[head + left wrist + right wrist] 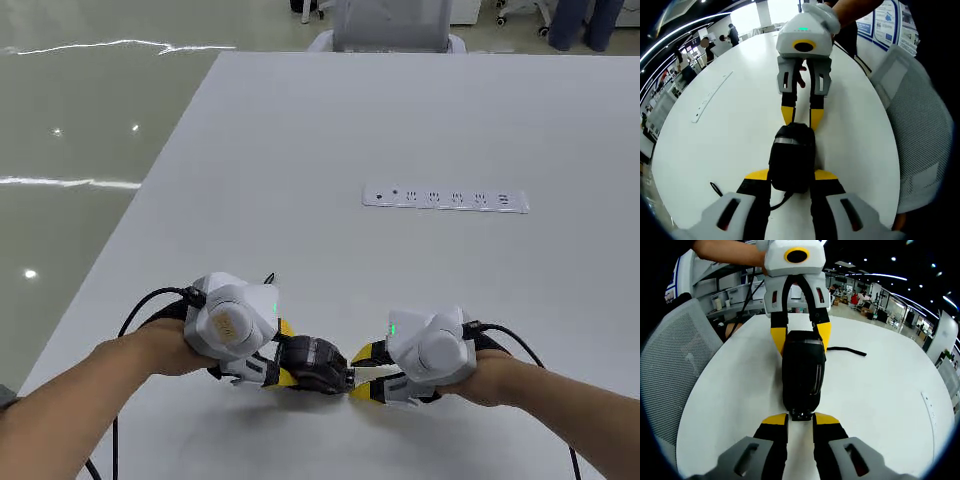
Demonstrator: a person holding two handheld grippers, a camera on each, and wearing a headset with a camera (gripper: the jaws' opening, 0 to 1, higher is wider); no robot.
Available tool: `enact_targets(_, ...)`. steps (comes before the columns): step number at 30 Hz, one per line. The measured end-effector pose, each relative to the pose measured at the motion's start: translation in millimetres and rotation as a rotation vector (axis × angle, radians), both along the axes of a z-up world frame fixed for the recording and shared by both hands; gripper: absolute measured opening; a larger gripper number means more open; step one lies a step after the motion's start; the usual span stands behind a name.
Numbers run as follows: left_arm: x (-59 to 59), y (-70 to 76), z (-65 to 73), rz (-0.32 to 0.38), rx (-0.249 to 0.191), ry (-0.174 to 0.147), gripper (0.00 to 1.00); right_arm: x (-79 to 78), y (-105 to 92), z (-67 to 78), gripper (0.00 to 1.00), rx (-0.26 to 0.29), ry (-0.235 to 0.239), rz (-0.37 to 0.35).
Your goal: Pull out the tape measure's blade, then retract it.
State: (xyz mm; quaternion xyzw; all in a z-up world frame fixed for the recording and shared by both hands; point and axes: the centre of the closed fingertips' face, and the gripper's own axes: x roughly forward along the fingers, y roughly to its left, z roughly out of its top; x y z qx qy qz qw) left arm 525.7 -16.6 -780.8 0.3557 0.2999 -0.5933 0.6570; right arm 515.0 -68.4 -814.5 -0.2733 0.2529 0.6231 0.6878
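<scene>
The tape measure (315,365) lies on the white table (400,130) near its front edge, between the two tools. The left hand-held gripper (792,176) clamps the black case by its sides. The right hand-held gripper (801,420) is narrowed onto the end hook (801,415) at the case's mouth. The case looks rigid, compact and fairly smooth, so a firm side grip suits it. The small, thin hook probably needs a square pinch and a straight pull against the spring.
</scene>
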Motion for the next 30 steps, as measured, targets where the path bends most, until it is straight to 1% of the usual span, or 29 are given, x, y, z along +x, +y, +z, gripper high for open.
enact_targets(6,-0.4,-0.1,0.1,0.005,-0.004,0.0,0.26,2.1,3.4,-2.8,0.16,-0.005,0.002,-0.008)
enact_targets(8,-0.4,-0.2,-0.2,0.008,-0.007,0.001,0.26,2.3,2.7,-1.6,0.16,-0.005,0.01,-0.004)
enact_targets(10,-0.2,-0.1,-0.4,0.009,-0.008,0.0,0.25,1.8,2.7,-2.0,0.16,-0.002,0.007,0.002)
enact_targets(11,0.1,-0.1,-0.3,0.011,-0.009,0.0,0.25,2.1,2.6,-1.6,0.16,-0.005,-0.004,0.006)
enact_targets(15,0.3,-0.1,-0.1,0.018,-0.011,-0.001,0.25,3.6,2.1,-1.8,0.14,0.0,0.001,-0.016)
enact_targets(17,0.4,-0.2,-0.2,0.02,-0.012,0.0,0.25,3.4,2.2,-1.6,0.13,-0.004,-0.007,-0.008)
enact_targets(22,0.5,-0.2,-0.5,0.02,-0.013,0.001,0.25,2.8,2.1,-1.6,0.12,-0.013,-0.01,-0.007)
enact_targets(30,0.2,0.0,-0.8,0.017,-0.012,0.004,0.25,1.5,1.9,-2.1,0.12,-0.021,0.001,-0.011)
